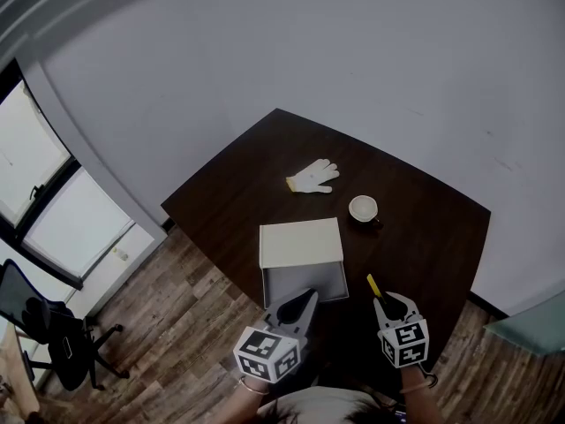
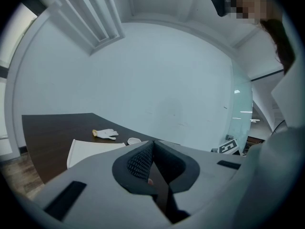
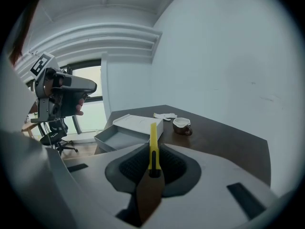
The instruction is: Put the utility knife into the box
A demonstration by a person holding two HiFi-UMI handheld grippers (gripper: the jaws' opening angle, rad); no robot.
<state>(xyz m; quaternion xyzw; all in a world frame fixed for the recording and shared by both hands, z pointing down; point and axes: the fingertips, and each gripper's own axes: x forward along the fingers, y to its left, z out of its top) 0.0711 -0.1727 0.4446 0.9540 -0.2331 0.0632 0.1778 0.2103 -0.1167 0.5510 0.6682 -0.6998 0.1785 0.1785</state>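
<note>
Dark table (image 1: 424, 237) bears open box (image 1: 309, 283); right tongs (image 1: 386, 302) clamp utility knife (image 3: 153, 144).

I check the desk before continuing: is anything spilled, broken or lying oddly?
Nothing stands out. The box is open with its lid flat beside it, the cup stands upright, and one white glove lies alone.

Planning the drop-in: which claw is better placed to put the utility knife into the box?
Right. The right claw is shut on the yellow utility knife, with the open box just ahead; the left claw is shut and empty.
</note>
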